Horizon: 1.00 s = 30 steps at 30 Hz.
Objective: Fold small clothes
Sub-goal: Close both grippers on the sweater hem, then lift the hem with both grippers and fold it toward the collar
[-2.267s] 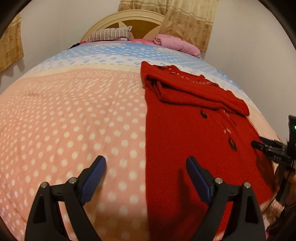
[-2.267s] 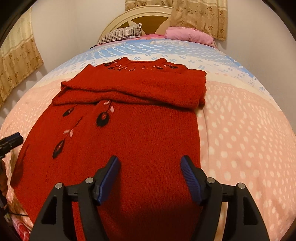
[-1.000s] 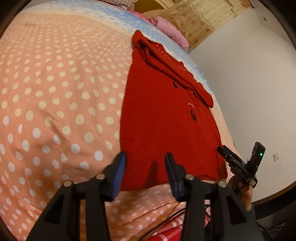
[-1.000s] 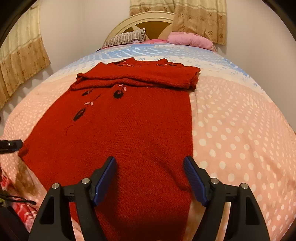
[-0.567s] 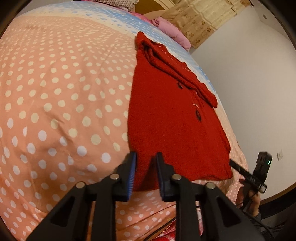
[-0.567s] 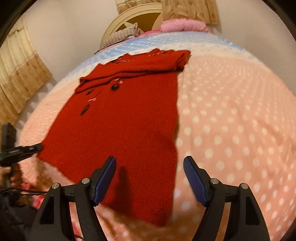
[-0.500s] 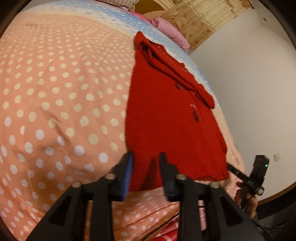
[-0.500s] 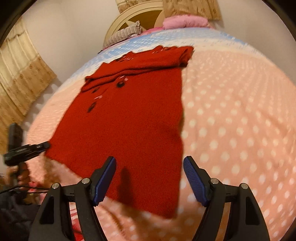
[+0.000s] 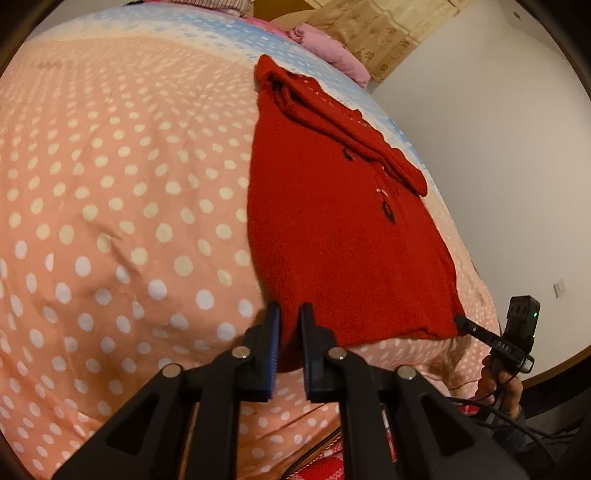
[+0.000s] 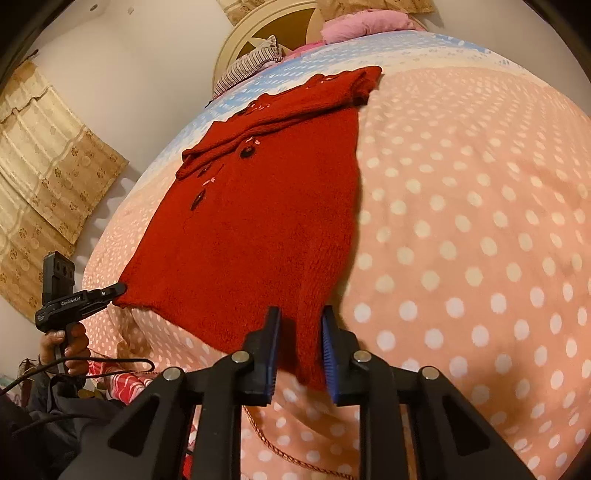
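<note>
A red knit sweater (image 9: 332,229) lies flat on the polka-dot bed (image 9: 110,206), sleeves folded across its top. My left gripper (image 9: 289,325) is shut on the sweater's near left hem corner. In the right wrist view the sweater (image 10: 258,221) shows lengthwise, and my right gripper (image 10: 299,332) has its jaws narrowed around the near right hem corner, which hangs between the blue pads. Each gripper also shows in the other's view, at the opposite hem corner: the right one (image 9: 465,325) and the left one (image 10: 118,288).
Pillows (image 10: 258,59) and a pink bundle (image 10: 365,22) lie at the headboard. Curtains (image 10: 44,177) hang on the wall. A red checked cloth (image 10: 122,380) and cables (image 10: 92,365) lie below the bed's near edge. A white wall (image 9: 498,155) stands beside the bed.
Both grippers moved down to the sweater's near hem. The left closed onto its corner. The right narrowed from wide open around the other corner.
</note>
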Motion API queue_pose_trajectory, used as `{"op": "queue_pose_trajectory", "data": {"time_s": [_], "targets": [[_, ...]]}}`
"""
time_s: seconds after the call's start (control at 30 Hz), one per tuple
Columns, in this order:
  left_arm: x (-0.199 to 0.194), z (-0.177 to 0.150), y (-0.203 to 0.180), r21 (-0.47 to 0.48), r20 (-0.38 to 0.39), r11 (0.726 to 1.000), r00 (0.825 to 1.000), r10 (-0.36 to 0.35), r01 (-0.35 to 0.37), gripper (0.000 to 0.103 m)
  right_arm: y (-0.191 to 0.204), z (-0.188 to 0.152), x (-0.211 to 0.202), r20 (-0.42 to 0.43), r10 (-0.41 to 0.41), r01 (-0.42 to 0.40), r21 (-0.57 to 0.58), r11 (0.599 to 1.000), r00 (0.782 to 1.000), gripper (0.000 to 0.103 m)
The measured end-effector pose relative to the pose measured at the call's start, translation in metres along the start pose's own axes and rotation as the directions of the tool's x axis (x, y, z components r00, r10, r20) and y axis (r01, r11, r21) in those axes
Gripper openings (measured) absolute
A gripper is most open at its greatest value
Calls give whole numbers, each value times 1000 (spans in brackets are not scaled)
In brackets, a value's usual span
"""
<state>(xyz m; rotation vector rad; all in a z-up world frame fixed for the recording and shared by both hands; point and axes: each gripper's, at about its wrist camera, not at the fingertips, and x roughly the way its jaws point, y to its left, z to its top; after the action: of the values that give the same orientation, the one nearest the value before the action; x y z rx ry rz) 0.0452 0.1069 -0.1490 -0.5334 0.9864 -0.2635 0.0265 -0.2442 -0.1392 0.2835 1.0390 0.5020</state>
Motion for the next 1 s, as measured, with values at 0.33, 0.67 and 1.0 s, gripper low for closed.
{"op": "queue_pose_trajectory", "data": {"time_s": [0.33,0.67,1.0], "targets": [[3,-3,6,-42,-10,998,999,-43,43,11,-14,-5,-1,27,65,-67,76,995,998,22],[-22,11,-3,17,86,993,990,-114,113,9,-13,6,-27,129,165,-174,63,983,978,8],[-33,42,-11,22,150,982,970,-190,189,8,-6,37,-43,195,247,-266,81,960,949,8]]}}
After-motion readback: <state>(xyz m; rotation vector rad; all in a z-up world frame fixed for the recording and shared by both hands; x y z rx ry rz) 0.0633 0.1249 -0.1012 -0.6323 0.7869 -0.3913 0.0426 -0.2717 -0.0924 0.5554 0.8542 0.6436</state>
